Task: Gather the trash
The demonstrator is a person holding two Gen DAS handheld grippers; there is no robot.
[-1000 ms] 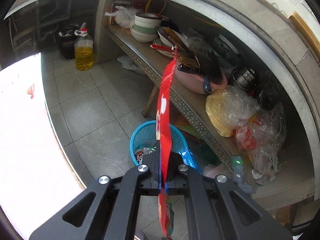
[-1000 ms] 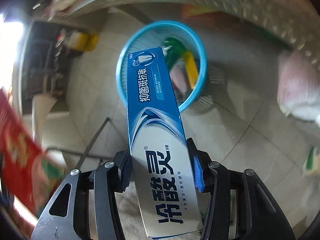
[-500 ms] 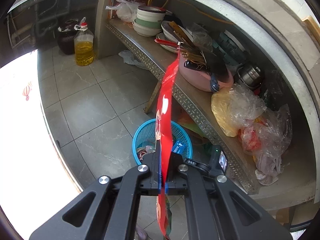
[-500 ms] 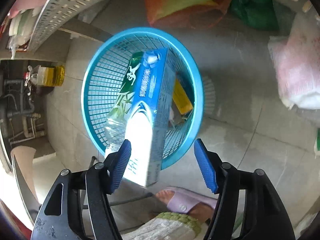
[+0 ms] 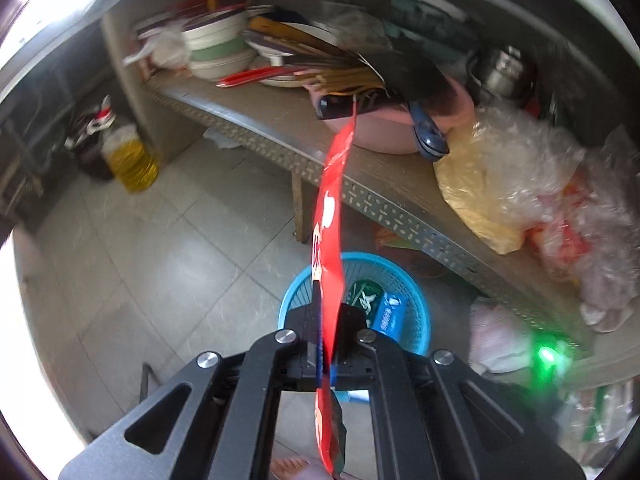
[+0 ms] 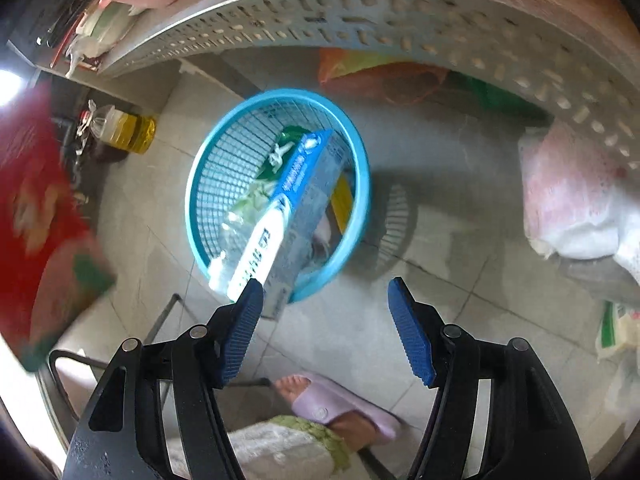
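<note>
My left gripper is shut on a flat red snack wrapper, seen edge-on and rising above the jaws. Below it on the tiled floor stands a blue mesh basket holding a blue toothpaste box and green litter. In the right wrist view my right gripper stands open above the basket. The blue and white toothpaste box leans inside the basket with its near end over the rim, free of the pads. The red wrapper shows blurred at the left.
A perforated metal shelf crosses above the basket, loaded with bowls, a pink basin and plastic bags. An oil bottle stands on the floor to the left. A person's foot in a lilac slipper is near the basket.
My right gripper opened and let the toothpaste box drop into the basket. My left gripper carried the red wrapper closer over the basket.
</note>
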